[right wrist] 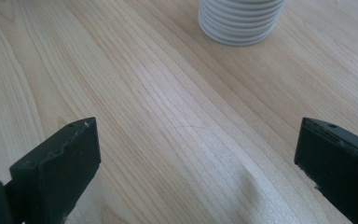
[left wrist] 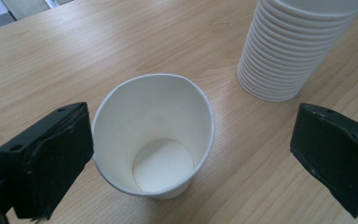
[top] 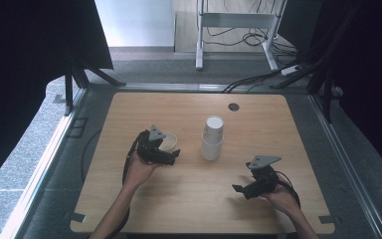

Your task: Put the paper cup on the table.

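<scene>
A single white paper cup (left wrist: 156,135) stands upright and empty on the wooden table (top: 189,194), left of a tall stack of white paper cups (top: 212,138). My left gripper (left wrist: 193,130) is open around the single cup. Its left jaw sits right against the cup's wall, while its right jaw is well apart from it. In the high view this gripper (top: 171,150) is at the cup (top: 168,141), held by a hand. My right gripper (top: 241,179) hovers open at the front right with nothing between its jaws, facing the stack (right wrist: 240,21).
A small dark round grommet (top: 234,106) sits in the table near its far edge. Cables and a white desk frame (top: 238,25) lie on the floor beyond the table. Bare wood spreads between the two grippers and along the front edge.
</scene>
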The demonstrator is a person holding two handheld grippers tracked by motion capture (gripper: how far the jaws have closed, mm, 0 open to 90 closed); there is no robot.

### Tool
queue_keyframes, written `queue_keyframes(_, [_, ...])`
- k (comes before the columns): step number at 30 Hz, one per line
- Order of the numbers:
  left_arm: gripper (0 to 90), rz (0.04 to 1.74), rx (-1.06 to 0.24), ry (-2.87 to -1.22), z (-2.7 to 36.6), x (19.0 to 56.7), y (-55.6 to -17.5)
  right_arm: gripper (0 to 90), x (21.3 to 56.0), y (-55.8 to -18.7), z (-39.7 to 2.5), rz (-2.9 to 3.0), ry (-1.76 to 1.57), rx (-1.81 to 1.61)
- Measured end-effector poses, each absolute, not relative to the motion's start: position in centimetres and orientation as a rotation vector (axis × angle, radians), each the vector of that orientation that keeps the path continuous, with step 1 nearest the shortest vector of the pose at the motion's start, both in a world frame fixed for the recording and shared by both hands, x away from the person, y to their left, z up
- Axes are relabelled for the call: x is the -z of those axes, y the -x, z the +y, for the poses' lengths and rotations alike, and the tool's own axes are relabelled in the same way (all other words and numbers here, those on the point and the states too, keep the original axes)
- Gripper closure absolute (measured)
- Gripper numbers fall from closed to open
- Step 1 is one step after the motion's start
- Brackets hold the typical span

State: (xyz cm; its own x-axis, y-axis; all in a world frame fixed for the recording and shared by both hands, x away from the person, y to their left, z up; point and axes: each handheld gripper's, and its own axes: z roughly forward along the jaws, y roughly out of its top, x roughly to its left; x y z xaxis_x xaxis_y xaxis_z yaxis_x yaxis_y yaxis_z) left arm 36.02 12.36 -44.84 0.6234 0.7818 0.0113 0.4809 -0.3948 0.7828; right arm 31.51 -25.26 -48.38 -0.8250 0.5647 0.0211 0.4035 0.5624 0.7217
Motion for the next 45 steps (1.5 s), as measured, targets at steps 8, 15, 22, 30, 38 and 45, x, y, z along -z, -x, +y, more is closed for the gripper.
queue_keyframes(8, [0.0, 0.961, -0.521, -2.065, 12.0, 44.2, -34.8, 0.0, 48.3, -31.5, -25.4, 2.572, -0.812, -1.136])
queue_keyframes(15, [0.0, 0.936, -0.511, -2.052, 11.9, 43.6, -33.6, 0.0, 48.4, -31.5, -25.3, 2.572, -0.811, -1.116])
queue_keyframes(22, [0.0, 0.907, -0.521, -2.029, 12.0, 43.0, -32.0, 0.0, 48.6, -31.5, -25.3, 2.576, -0.814, -1.11])
queue_keyframes(30, [0.0, 0.898, -0.523, -2.006, 12.0, 43.5, -30.0, 0.0, 48.8, -31.5, -25.2, 2.577, -0.801, -1.092])
queue_keyframes(38, [0.0, 0.898, -0.5, -1.984, 11.8, 45.6, -28.3, 0.0, 49.0, -31.3, -25.2, 2.576, -0.798, -1.082])
queue_keyframes(45, [0.0, 0.917, -0.46, -1.989, 11.8, 47.9, -27.4, 0.0, 49.4, -31.0, -25.7, 2.563, -0.812, -1.054])
